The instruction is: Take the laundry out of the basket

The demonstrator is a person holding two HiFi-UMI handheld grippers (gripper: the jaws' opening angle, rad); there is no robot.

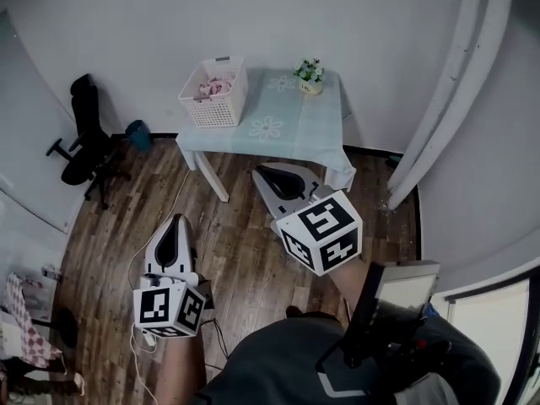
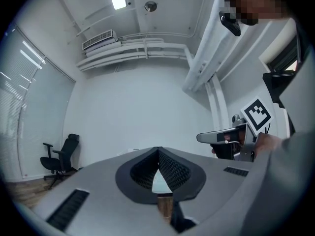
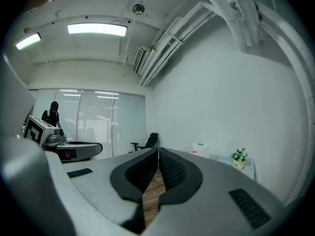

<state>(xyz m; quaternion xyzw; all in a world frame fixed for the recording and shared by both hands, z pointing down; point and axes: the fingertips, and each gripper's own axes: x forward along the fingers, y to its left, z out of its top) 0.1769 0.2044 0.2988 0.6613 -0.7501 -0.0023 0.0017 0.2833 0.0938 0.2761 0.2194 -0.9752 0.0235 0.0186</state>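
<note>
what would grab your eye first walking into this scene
Nearest the eye, the left gripper and right gripper, both shut and empty, point over the wood floor towards the table. On its left corner sits a white basket holding pink laundry; a flower pot stands at the back edge.

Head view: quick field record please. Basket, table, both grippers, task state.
basket: white, slatted, upright on the table's left end as seen
laundry: pink pieces inside the basket
table: light flower-print cloth, small flower pot at the back
left gripper: fingers together, empty, over the wood floor
right gripper: fingers together, empty, nearer the table, apart from the basket
office chair: black, by the wall at left
task state: not started
</note>
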